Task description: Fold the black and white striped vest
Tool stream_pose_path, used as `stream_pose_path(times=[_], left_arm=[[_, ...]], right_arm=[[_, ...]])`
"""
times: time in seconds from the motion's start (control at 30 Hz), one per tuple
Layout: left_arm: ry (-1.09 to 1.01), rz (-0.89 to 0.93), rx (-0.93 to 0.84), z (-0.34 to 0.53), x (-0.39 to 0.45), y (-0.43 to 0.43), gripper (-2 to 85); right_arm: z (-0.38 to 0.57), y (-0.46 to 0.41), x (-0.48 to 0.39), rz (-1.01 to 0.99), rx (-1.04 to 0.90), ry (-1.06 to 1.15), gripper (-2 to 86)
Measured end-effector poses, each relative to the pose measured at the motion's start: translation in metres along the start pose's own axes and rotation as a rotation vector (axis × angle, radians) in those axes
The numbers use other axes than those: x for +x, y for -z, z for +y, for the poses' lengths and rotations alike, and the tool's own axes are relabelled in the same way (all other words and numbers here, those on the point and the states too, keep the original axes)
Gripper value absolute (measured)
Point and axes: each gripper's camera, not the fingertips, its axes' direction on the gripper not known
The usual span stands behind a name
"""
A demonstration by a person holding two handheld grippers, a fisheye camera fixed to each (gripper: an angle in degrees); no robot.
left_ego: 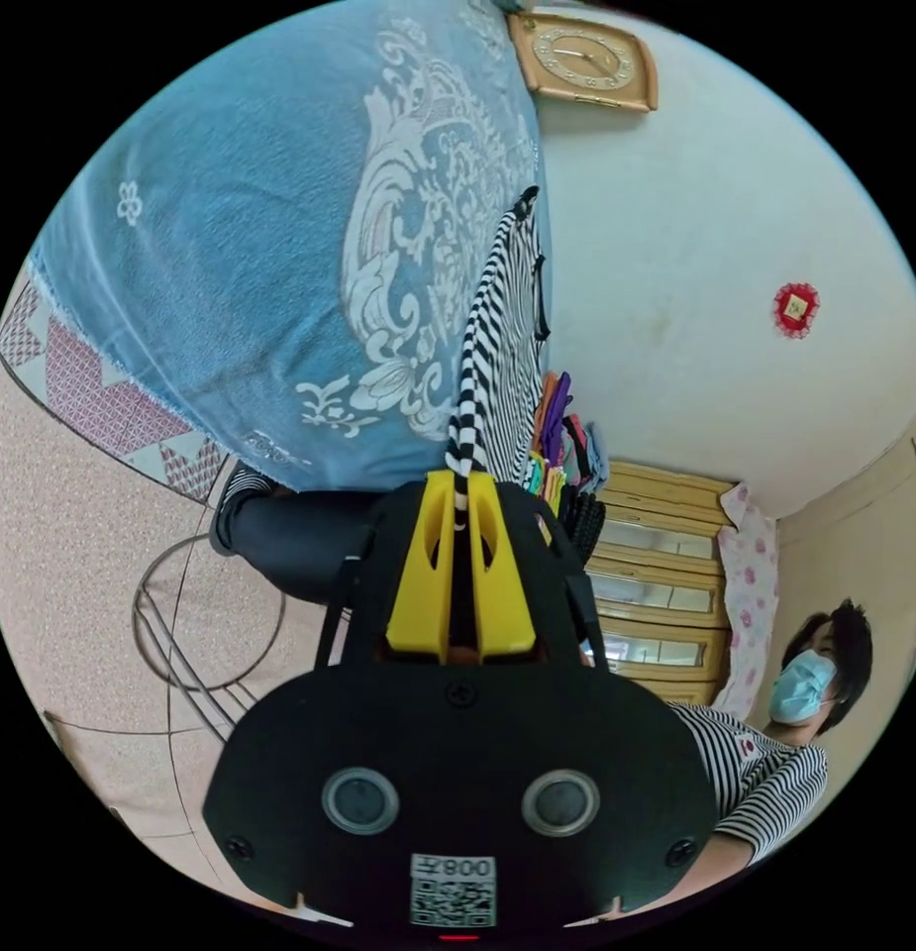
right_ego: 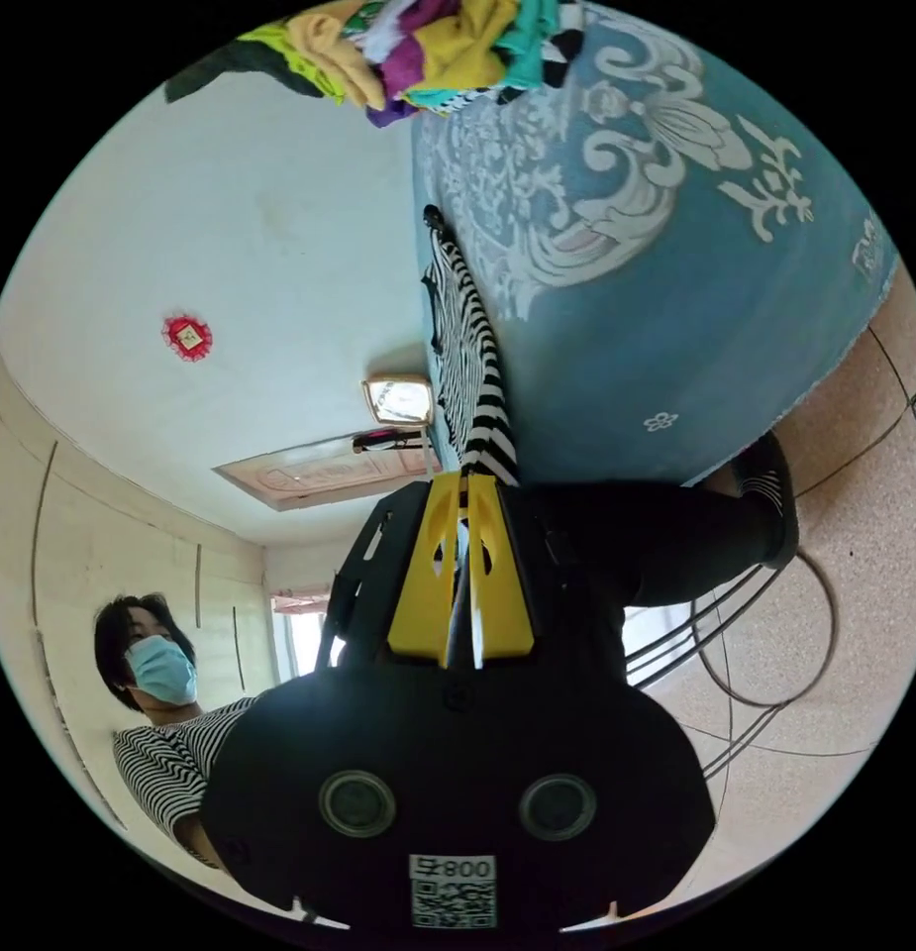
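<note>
The black and white striped vest (left_ego: 497, 347) stretches away from my left gripper (left_ego: 461, 485), whose yellow jaws are shut on one end of it. In the right gripper view the same vest (right_ego: 477, 367) runs from my right gripper (right_ego: 465, 485), also shut on its edge, out along the blue patterned cloth. The vest is held taut between the two grippers and seen edge-on in both views, beside the blue cloth (left_ego: 279, 248).
A blue cloth with white floral print (right_ego: 675, 248) covers the work surface. A pile of coloured clothes (right_ego: 428, 45) lies at its far end. The person holding the grippers (left_ego: 774, 733) wears a striped shirt. A wooden drawer chest (left_ego: 656, 575) and a wall clock (left_ego: 584, 59) stand behind.
</note>
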Motion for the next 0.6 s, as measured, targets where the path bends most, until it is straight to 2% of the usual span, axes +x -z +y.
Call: stream_pose_path(times=[0.6], left_arm=[[-0.191,0.209,0.061,0.078,0.085,0.050,2.1]], right_arm=[[0.037,0.034,-0.062,-0.054,-0.021,0.233,0.8]])
